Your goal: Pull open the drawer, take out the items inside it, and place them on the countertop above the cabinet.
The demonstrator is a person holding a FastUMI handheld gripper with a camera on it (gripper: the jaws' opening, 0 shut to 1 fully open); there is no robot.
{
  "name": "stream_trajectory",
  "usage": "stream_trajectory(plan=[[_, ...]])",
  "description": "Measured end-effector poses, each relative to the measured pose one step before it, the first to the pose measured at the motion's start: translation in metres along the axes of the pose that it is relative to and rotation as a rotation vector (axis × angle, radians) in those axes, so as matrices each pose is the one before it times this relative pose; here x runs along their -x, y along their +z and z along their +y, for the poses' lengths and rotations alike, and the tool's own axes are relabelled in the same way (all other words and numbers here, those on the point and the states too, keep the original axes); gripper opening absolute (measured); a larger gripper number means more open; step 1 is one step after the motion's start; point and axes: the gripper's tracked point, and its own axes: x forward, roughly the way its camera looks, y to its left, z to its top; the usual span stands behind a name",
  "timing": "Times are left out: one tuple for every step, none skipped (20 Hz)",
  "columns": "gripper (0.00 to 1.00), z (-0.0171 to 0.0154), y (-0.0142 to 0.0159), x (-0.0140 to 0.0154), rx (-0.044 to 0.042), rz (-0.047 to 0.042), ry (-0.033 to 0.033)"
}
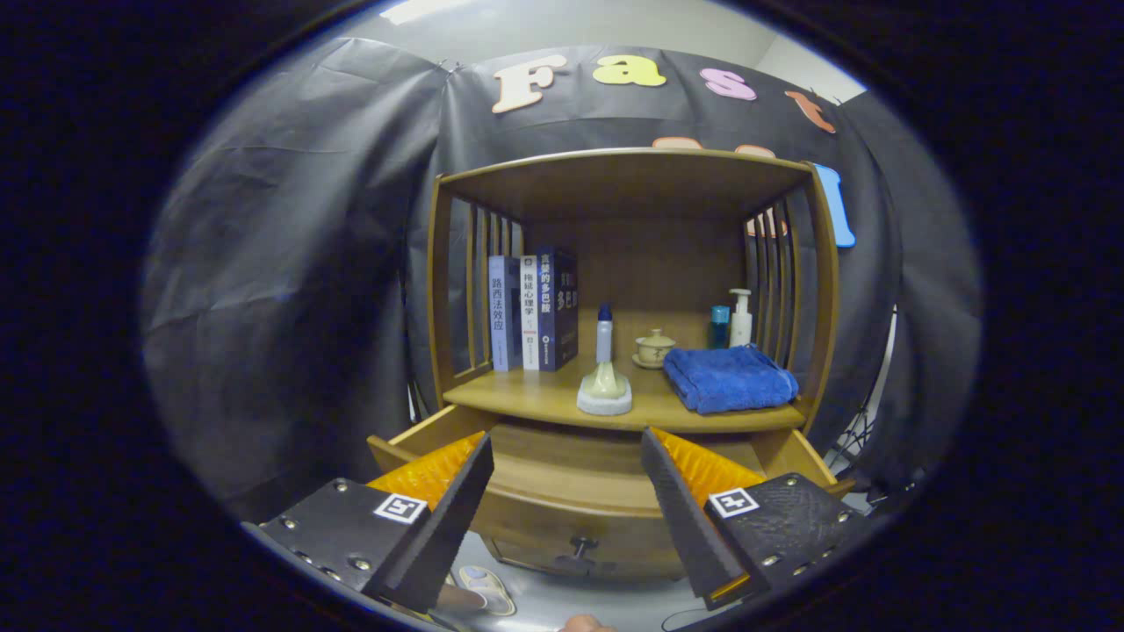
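The gripper (566, 448) hangs wide open and empty-handed above the pulled-out wooden drawer (562, 491), fingers spread, while the pale bottle-shaped item on its round base (604, 388) stands on the wooden countertop (527, 399), beside the folded blue towel (729, 377).

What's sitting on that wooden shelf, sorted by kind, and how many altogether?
Books: 3
Bottles: 3
Lidded cup on a saucer: 1
Folded blue towel: 1
Pale stand under the middle bottle: 1
Total: 9
The gripper hangs open above the open drawer.
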Motion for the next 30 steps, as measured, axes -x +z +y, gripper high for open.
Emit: stream_trajectory(plan=[[1.0, 0.00141, -0.00718, 0.00274, 0.007, 0.01172, -0.00059], [1.0, 0.00522, -0.01023, 0.00782, 0.01028, 0.01551, -0.00097], [1.0, 0.0013, -0.00723, 0.00253, 0.00726, 0.01205, -0.00275], [1.0, 0.00094, -0.00577, 0.00085, 0.00408, 0.00724, -0.00398], [1.0, 0.00083, -0.00528, 0.00035, 0.00084, 0.00799, -0.00442], [1.0, 0.00041, -0.00654, -0.00087, 0.00051, 0.01305, -0.00298], [1.0, 0.00004, -0.00542, -0.00048, -0.00138, 0.01151, -0.00368], [1.0, 0.00026, -0.00479, -0.00206, -0.0011, 0.01147, -0.0053], [1.0, -0.00075, -0.00501, -0.00151, -0.00311, 0.0121, -0.00644], [1.0, -0.00044, -0.00381, -0.00299, -0.00276, 0.00518, -0.00614], [1.0, -0.00081, -0.00317, -0.00242, -0.00109, 0.00692, -0.00866], [1.0, -0.00083, -0.0032, -0.00235, -0.00255, 0.00341, -0.00564], [1.0, 0.0005, -0.00218, -0.00284, -0.00168, 0.00275, -0.0051], [1.0, 0.00029, -0.00218, -0.0044, 0.00339, 0.00269, -0.0054], [1.0, 0.00045, -0.0021, -0.00253, 0.00713, 0.00091, -0.00505], [1.0, 0.00056, -0.00212, -0.00355, 0.01119, 0.0009, -0.00589], [1.0, 0.00006, -0.00114, -0.0038, 0.0097, -0.00514, -0.01037], [1.0, -0.00148, -0.00196, -0.00338, 0.00665, 0.00028, -0.01199], [1.0, -0.00003, -0.00194, -0.00332, -0.00124, 0.00094, -0.0097], [1.0, 0.00024, -0.0009, -0.00279, -0.00572, -0.00344, -0.01055], [1.0, -0.0002, -0.00097, -0.00331, -0.00404, 0.0011, -0.01032], [1.0, -0.0008, -0.00222, -0.00262, -0.00346, 0.00482, -0.00788], [1.0, -0.00019, -0.00216, -0.00244, -0.00286, 0.00572, -0.00702], [1.0, 0.00003, -0.00211, -0.00282, -0.00433, 0.00731, -0.0048], [1.0, -0.0002, -0.00203, -0.00235, -0.01026, 0.00734, -0.00476], [1.0, -0.00109, -0.00156, -0.00284, -0.00975, 0.00419, -0.00736], [1.0, -0.00208, -0.0012, -0.00207, -0.00746, 0.00561, -0.01011], [1.0, -0.0028, 0.00025, 0.00156, -0.00902, -0.00631, -0.01443], [0.99, 0.00098, 0.00442, -0.0019, -0.00689, -0.00837, -0.00217], [0.98, 0.00027, -0.00305, -0.00121, 0.004, -0.00083, -0.00618]])
